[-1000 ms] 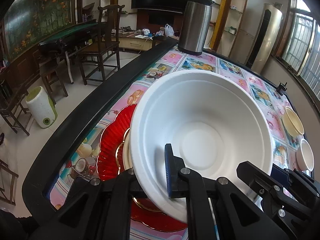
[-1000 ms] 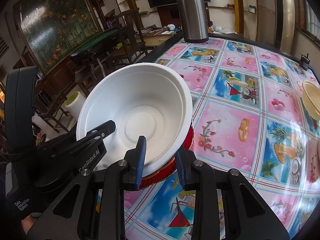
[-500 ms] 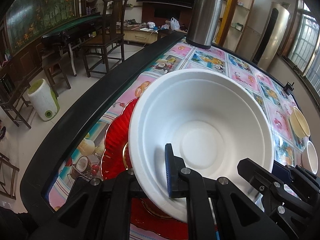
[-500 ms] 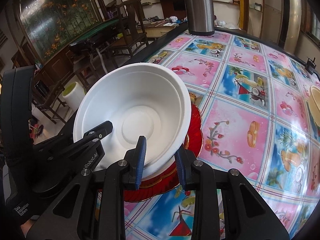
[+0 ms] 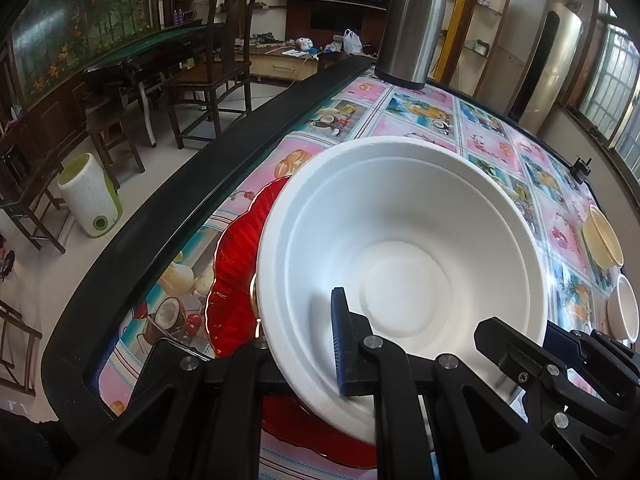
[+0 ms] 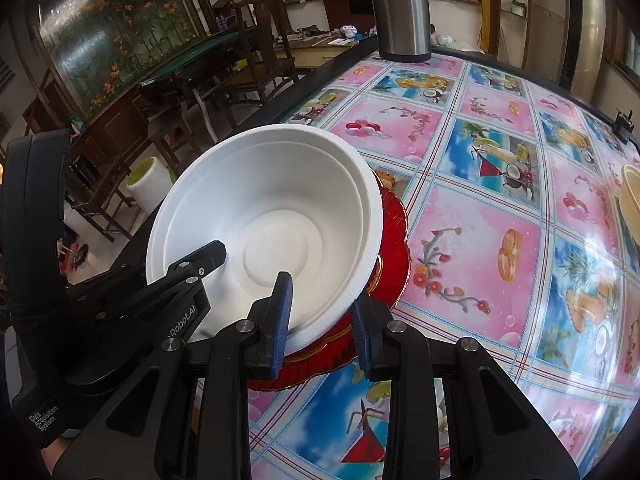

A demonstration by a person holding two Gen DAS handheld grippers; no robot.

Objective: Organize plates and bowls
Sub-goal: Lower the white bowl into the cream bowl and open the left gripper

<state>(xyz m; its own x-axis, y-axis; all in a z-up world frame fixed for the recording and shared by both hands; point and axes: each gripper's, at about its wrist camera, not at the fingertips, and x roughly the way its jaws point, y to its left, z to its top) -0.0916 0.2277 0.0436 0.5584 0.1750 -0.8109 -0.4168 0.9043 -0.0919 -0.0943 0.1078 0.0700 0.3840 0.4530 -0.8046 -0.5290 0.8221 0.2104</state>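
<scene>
White bowl (image 5: 404,248): tilted over red plate (image 5: 234,272); rim pinched by left gripper (image 5: 316,344); right gripper (image 6: 320,316) jaws narrow, straddling rim, contact unclear.

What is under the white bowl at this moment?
A red scalloped plate with a gold-trimmed edge lies below the white bowl, showing past its rim. The bowl hides the plate's centre, so whether they touch cannot be told. Both grippers clamp the bowl's near rim.

Bowl (image 5: 404,248) over plate (image 5: 236,272), near left edge of tabletop (image 6: 480,216). Flask (image 5: 412,24) at far edge. Two more bowls (image 5: 604,240) at right. Chairs (image 5: 216,60) on floor beyond left edge.
</scene>
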